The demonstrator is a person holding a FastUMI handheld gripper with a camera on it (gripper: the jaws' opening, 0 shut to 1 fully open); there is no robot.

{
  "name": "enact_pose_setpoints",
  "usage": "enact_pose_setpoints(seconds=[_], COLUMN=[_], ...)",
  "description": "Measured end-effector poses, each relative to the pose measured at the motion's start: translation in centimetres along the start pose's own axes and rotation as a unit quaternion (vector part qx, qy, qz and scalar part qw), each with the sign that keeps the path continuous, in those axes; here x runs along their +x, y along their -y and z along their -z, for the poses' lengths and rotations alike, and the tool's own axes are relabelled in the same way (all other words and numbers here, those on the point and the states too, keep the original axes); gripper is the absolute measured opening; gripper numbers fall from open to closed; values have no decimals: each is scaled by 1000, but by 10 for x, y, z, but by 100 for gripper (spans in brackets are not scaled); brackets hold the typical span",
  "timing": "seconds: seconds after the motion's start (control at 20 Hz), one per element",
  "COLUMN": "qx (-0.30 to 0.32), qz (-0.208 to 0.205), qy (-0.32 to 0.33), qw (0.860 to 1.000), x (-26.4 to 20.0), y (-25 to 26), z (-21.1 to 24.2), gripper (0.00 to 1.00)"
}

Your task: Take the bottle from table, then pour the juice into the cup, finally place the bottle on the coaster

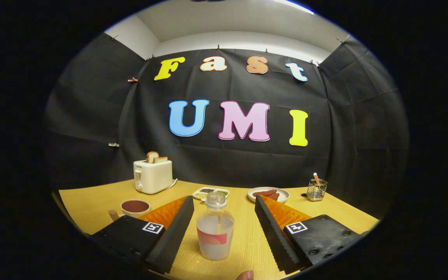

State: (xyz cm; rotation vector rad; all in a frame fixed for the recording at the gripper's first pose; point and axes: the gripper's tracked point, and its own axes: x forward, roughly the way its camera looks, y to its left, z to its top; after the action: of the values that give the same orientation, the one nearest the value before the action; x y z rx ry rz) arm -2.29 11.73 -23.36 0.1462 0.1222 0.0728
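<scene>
A clear plastic bottle [215, 229] with a pale cap and a red label stands upright on the wooden table [91, 202]. It sits between my two fingers, with a gap on each side. My gripper [224, 210] is open and touches nothing. A cup [135, 208] holding dark red liquid stands to the left, just beyond the left finger. A bit of a coaster [113, 214] peeks out beside the cup.
A white toaster [152, 176] with two slices of bread stands at the back left. Behind the bottle are a small dish of seeds [210, 192] and a plate with red food [268, 194]. A wire holder [316, 189] stands at the back right. A fingertip [244, 275] shows at the table's near edge.
</scene>
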Motion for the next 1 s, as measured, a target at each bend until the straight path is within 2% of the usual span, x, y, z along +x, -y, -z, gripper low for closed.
enact_pose_setpoints(seconds=[0.25, 0.55, 0.65, 0.7, 0.8, 0.85, 1.0], qx=[-9, 9, 16, 16, 8, -3, -51], qz=[4, 27, 39, 44, 58, 69, 66], qy=[-6, -24, -35, -41, -50, -52, -52], qw=[1000, 999, 999, 998, 997, 996, 995], x=[12, 31, 33, 35, 34, 34, 35], y=[-8, -9, -8, -7, -5, 0, -2], z=[37, 65, 73, 75, 74, 70, 50], gripper=[97, 97, 92, 85, 77, 76, 74])
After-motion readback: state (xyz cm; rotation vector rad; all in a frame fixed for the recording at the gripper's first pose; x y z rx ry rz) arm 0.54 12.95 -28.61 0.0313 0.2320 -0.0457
